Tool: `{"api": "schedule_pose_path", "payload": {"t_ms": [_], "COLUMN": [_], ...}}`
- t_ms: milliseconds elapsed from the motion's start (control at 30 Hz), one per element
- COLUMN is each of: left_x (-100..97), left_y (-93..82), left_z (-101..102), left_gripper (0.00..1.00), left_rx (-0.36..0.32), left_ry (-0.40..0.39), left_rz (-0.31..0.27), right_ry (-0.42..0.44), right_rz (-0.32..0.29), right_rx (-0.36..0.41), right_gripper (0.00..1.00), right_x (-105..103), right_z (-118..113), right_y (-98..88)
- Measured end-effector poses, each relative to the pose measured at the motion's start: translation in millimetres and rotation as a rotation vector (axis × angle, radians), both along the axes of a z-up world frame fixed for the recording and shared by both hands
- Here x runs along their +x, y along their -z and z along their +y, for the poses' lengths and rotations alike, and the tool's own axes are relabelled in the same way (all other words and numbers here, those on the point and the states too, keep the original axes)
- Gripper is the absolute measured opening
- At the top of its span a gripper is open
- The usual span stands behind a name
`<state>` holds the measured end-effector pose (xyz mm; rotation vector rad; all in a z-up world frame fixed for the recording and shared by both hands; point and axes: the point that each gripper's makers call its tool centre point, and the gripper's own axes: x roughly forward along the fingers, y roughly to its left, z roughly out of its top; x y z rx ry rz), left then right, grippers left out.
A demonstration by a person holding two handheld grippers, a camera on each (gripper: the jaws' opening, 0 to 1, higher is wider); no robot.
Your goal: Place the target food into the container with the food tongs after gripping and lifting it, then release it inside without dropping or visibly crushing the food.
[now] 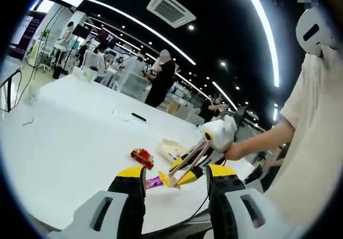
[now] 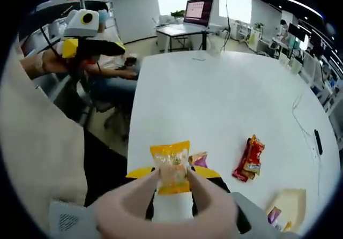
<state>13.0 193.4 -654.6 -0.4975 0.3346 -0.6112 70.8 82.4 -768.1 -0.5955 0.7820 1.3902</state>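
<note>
Here the right gripper (image 2: 172, 181) clenches tongs (image 2: 161, 204) pinching a yellow snack packet (image 2: 171, 166) near the table (image 2: 225, 89) edge. Open tabletop spreads toward twelve o'clock; a red packet (image 2: 250, 157) lies at three. The left gripper's (image 1: 172, 176) jaws stand released.

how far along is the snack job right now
Gripping and lifting look done: the tongs in the right gripper pinch the orange snack packet above the white table. Left: carry it to the pale container, which seems to already hold a packet, and release it there.
</note>
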Motion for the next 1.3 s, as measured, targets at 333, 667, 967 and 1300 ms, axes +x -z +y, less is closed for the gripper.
{"api": "schedule_pose_path", "payload": {"t_ms": [333, 667, 967, 1300], "left_x": [12.2, 25.1, 31.7, 18.8], "left_y": [1.9, 5.2, 6.0, 14.0], "left_z": [-11, -8, -10, -7], "left_gripper": [0.45, 0.45, 0.45, 0.45], "left_rx": [-0.011, -0.009, -0.008, -0.014], "left_ry": [0.087, 0.133, 0.154, 0.137], "left_rz": [0.007, 0.013, 0.012, 0.027], "right_ry": [0.079, 0.141, 0.164, 0.172], "right_rz": [-0.012, -0.031, -0.043, -0.059], "right_rx": [0.020, 0.032, 0.033, 0.026], "right_gripper": [0.26, 0.26, 0.26, 0.26], "right_x": [16, 32, 44, 58], "right_z": [3, -1, -3, -3], "right_y": [-4.4, -10.1, -12.2, -11.9]}}
